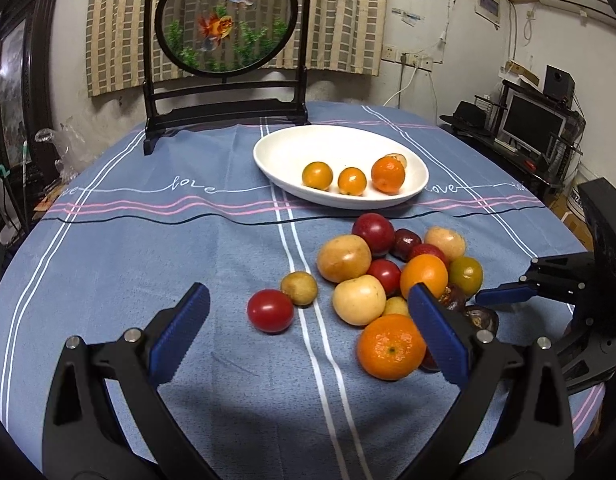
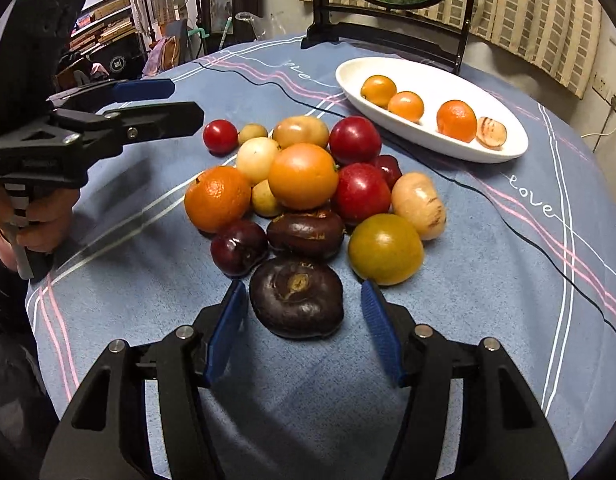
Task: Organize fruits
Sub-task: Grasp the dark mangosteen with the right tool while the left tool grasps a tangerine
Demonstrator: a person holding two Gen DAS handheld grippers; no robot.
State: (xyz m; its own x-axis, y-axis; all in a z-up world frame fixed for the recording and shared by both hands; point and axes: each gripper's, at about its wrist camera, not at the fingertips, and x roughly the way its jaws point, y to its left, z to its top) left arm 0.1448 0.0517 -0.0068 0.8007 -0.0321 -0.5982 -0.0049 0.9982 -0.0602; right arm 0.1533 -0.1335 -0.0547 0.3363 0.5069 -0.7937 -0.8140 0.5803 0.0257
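Dark water chestnut (image 2: 296, 298) between right gripper (image 2: 304, 332) fingers, unpinched, left gripper (image 1: 308, 328) fingers spread, empty

The left wrist view is taken from low over the near edge of the table (image 1: 108, 240), looking far across it toward the framed fish screen (image 1: 226, 20) and curtain. The right wrist view is set closer, tilted steeply down at the fruit pile (image 2: 308, 200) (a dark fruit fills its near centre). Shared by both are the fruit pile (image 1: 391, 280), the white dish (image 1: 339, 140) (image 2: 427, 80) and the screen.
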